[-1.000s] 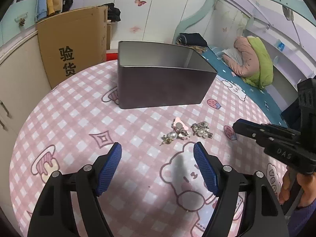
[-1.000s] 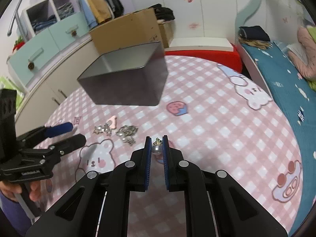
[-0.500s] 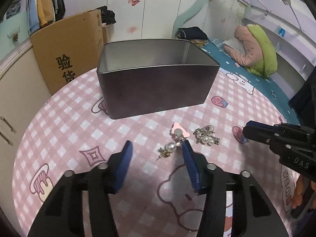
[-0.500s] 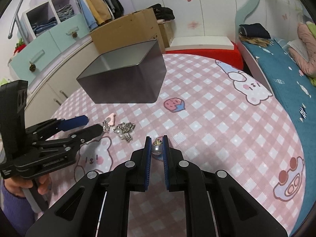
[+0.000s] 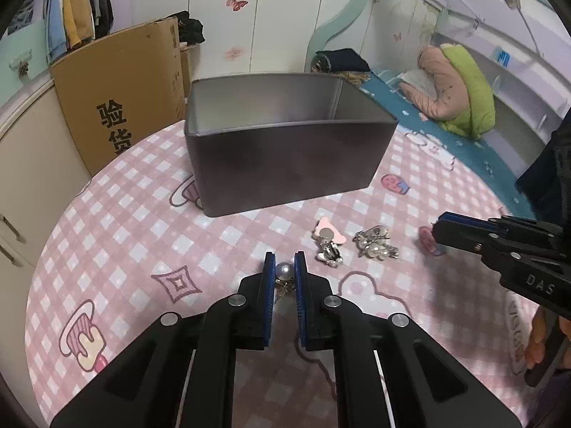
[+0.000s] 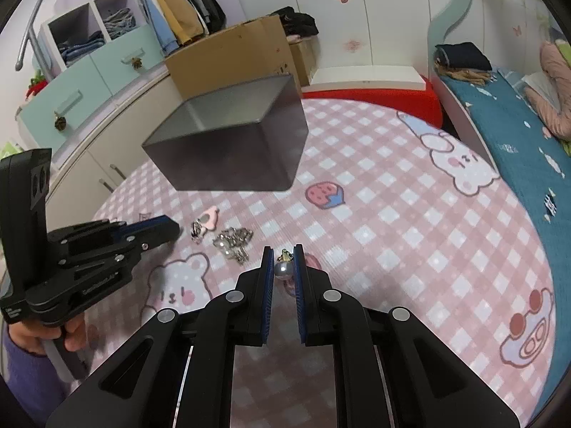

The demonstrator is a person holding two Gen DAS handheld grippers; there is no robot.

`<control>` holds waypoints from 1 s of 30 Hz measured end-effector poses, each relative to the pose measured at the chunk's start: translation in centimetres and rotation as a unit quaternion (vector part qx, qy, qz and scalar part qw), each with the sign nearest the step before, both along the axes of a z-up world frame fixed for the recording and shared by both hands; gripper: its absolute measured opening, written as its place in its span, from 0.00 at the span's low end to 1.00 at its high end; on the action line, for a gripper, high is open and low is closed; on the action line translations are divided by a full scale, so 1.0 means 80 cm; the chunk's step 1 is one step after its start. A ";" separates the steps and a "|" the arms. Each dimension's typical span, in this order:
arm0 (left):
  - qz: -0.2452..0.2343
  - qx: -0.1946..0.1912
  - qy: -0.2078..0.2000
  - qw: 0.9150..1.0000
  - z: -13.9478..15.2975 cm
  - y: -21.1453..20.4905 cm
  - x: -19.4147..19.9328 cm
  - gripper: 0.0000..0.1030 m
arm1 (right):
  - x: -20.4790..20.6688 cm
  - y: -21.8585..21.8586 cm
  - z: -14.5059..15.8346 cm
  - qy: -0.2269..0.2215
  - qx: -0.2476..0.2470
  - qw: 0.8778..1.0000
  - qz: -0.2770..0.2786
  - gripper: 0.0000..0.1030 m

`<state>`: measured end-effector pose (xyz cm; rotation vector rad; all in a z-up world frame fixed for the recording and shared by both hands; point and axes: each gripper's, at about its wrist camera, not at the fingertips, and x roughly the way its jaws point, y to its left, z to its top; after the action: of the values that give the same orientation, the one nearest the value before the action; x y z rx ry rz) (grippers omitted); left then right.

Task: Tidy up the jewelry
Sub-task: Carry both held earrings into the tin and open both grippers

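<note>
A dark open metal tin point(image 5: 285, 164) point(image 6: 232, 142) stands on the pink checked tablecloth point(image 5: 125, 242). My left gripper point(image 5: 284, 267) is shut on a pearl earring point(image 5: 284, 270), low over the cloth in front of the tin. My right gripper point(image 6: 283, 267) is shut on a second pearl earring point(image 6: 283, 269) with a gold top. On the cloth to the right of the left gripper lie a pink ear-shaped earring point(image 5: 330, 233) point(image 6: 208, 218) with a silver clip and a silver pearl cluster point(image 5: 376, 246) point(image 6: 233, 240). The right gripper's fingers point(image 5: 464, 233) reach in from the right in the left wrist view.
A cardboard box point(image 5: 117, 89) stands behind the round table at the left, beside cream cabinets point(image 6: 92, 164). A bed with a teal sheet point(image 6: 517, 135) lies to the right. A hand in a purple sleeve point(image 6: 25, 353) holds the left gripper.
My left gripper moved in over the loose pearl earring and closed its jaws on it. The right gripper kept still with its earring.
</note>
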<state>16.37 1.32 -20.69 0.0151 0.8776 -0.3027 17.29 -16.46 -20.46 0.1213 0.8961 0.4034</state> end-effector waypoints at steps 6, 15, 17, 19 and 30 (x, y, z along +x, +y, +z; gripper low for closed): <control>-0.012 -0.032 -0.030 0.999 0.043 0.011 -0.013 0.09 | 0.003 0.004 0.032 -0.022 0.003 1.000 0.005 0.11; -0.024 -0.057 -0.074 0.995 0.111 0.018 0.013 0.09 | 0.032 0.025 0.092 -0.065 0.004 0.998 0.017 0.11; -0.020 -0.065 -0.064 0.996 0.116 0.020 0.030 0.09 | 0.042 0.030 0.100 -0.068 0.008 0.997 0.020 0.11; -0.019 -0.072 -0.055 0.996 0.119 0.022 0.046 0.09 | 0.057 0.034 0.107 -0.063 0.022 0.998 0.024 0.11; -0.004 -0.101 0.046 0.994 0.078 0.025 0.129 0.09 | 0.118 0.063 0.090 -0.011 0.042 0.999 0.030 0.11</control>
<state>26.69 3.31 -14.47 -0.1847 0.9357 -0.4015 26.70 -11.40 -13.27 0.1672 0.8628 0.4968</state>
